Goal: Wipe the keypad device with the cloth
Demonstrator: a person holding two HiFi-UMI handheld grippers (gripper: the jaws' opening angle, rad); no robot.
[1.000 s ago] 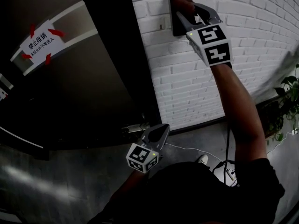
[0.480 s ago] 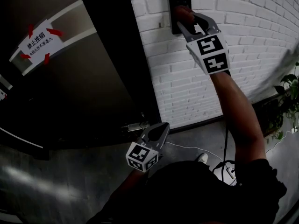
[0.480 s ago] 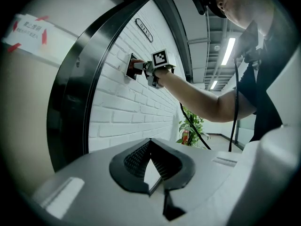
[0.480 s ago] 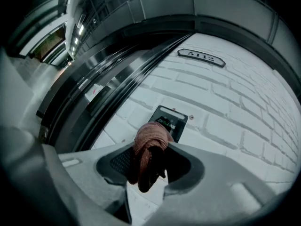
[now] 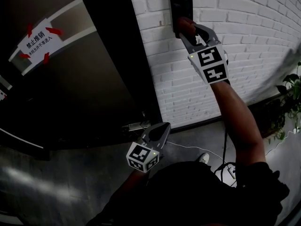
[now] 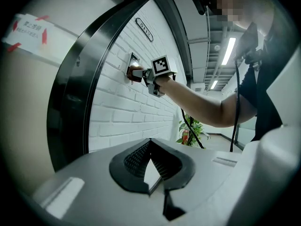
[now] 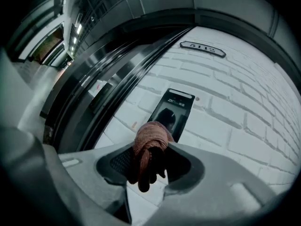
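Note:
A black keypad device (image 5: 180, 6) hangs on the white brick wall; it also shows in the right gripper view (image 7: 173, 111) and small in the left gripper view (image 6: 132, 63). My right gripper (image 5: 187, 31) is shut on a reddish-brown cloth (image 7: 148, 147), bunched between its jaws, with the cloth (image 5: 184, 25) pressed at the device's lower edge. My left gripper (image 5: 160, 133) hangs low near the floor, away from the device, jaws shut with nothing between them (image 6: 153, 171).
A dark door (image 5: 89, 79) with a white taped notice (image 5: 38, 39) stands left of the wall. A door-number plate (image 7: 203, 48) is above the device. A potted plant (image 5: 292, 98) and cables (image 5: 225, 166) lie at the right, by the person's foot.
My right gripper has slid downward along the device with the cloth, from its upper part to its lower edge. The left gripper has stayed put.

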